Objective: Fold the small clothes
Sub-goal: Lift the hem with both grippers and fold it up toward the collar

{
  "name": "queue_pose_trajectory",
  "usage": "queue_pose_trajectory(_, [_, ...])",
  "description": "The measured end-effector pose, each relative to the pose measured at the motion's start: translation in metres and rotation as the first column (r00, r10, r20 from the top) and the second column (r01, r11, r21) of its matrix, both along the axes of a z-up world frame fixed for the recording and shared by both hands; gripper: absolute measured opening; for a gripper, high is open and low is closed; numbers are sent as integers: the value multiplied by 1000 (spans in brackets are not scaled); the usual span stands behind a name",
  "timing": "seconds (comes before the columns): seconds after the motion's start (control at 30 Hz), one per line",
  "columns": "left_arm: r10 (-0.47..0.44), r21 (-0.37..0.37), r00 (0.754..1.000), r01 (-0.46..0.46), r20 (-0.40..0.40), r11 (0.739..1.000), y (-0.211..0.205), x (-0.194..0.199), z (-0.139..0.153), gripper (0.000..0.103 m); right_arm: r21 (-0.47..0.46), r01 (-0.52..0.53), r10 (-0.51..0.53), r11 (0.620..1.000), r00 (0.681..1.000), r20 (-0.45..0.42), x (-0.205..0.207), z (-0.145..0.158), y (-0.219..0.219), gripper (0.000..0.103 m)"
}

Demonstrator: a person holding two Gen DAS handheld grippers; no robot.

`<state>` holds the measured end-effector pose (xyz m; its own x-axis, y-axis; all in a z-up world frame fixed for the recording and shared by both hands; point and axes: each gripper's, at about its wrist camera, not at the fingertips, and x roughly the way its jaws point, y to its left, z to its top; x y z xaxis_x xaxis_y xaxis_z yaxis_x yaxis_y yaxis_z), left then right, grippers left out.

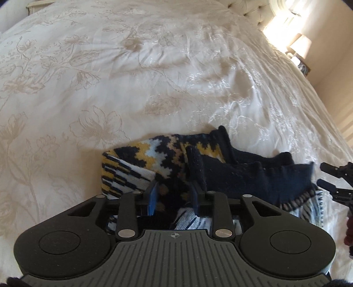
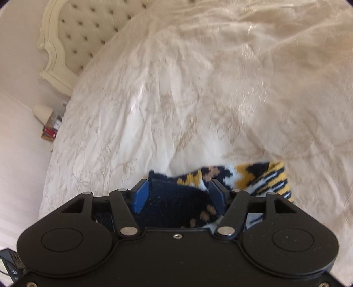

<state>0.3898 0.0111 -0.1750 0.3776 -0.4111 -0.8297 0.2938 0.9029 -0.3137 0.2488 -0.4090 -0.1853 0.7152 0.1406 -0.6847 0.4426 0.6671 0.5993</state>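
Note:
A pair of knitted socks [image 1: 176, 159], navy with yellow, white and tan patterns, lies on the cream bedspread [image 1: 110, 77]. My left gripper [image 1: 174, 194] has its blue pads partly closed, with sock fabric between them at the patterned ankle part. In the right wrist view the socks [image 2: 253, 178] lie just ahead, and my right gripper [image 2: 178, 192] stands wider, its jaws around the navy cuff [image 2: 172, 198]. The right gripper's fingertips also show at the right edge of the left wrist view [image 1: 331, 176].
A tufted cream headboard [image 2: 72, 33] stands at the bed's far end. A bedside table with a lamp [image 2: 43, 112] and small items is beside the bed. A bright window [image 1: 284, 15] and the same lamp [image 1: 300, 45] show at upper right in the left wrist view.

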Motion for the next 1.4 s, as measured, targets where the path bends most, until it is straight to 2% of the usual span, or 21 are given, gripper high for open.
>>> queue_pose_trajectory(0.17, [9,-20,999,-10,-43,1000,-7,4,-8,30,-110,-106,100,988,993,-60,-1,-1,5,66])
queue_pose_trajectory(0.33, [24,-31,998,-26,-53,999,-10,8,-9,30,-182,-230,209,956,970,-127,-1,-12,19,66])
queue_pose_trajectory(0.43, [58,-84,998,-61,-31,995,-6,5,-3,31,-200,-265,238,943,960,-150,1,-17,23,65])
queue_pose_trajectory(0.5, [71,-119,997,-73,-24,990,-4,3,0,35,-199,-272,245,941,958,-150,2,-20,23,65])
queue_pose_trajectory(0.6, [48,-150,998,-52,-29,987,-6,2,-1,40,-200,-284,257,938,955,-148,6,-22,23,66])
queue_pose_trajectory(0.7, [17,-128,999,-22,-36,991,-14,3,-6,41,-207,-300,273,931,950,-150,11,-23,25,66])
queue_pose_trajectory(0.8, [-4,-95,997,-3,-76,996,-21,7,-17,39,-210,-316,290,925,946,-147,13,-22,26,65])
queue_pose_trajectory(0.87, [-20,-80,997,14,-73,997,-23,6,-20,37,-234,-328,298,915,942,-154,13,-20,29,59])
queue_pose_trajectory(0.9, [-31,-75,998,27,-57,997,-24,5,-19,20,-253,-333,300,908,940,-160,13,-19,31,50])
queue_pose_trajectory(0.93, [-36,-53,999,35,-29,998,-26,2,-16,9,-276,-337,302,900,939,-164,12,-17,32,43])
queue_pose_trajectory(0.97, [-35,-17,999,35,12,999,-27,-2,-10,5,-298,-342,305,891,938,-166,11,-14,34,20])
queue_pose_trajectory(1.0, [-40,3,998,40,53,999,-28,-8,-3,5,-316,-351,316,881,935,-160,10,-10,36,12])
queue_pose_trajectory(1.13, [-95,53,973,86,212,995,-31,-27,30,5,-377,-377,367,846,925,-103,2,14,47,11])
queue_pose_trajectory(1.2, [-127,72,963,113,236,991,-34,-25,36,5,-410,-375,366,832,925,-104,4,21,49,11])
queue_pose_trajectory(1.3, [-116,98,975,98,192,990,-37,-7,21,5,-413,-374,341,830,927,-154,22,10,46,11])
queue_pose_trajectory(1.37, [-89,130,988,73,126,989,-40,8,0,6,-404,-383,322,831,923,-211,33,-8,44,11])
queue_pose_trajectory(1.4, [-85,153,993,71,83,986,-41,14,-11,9,-396,-390,317,831,918,-238,37,-18,44,11])
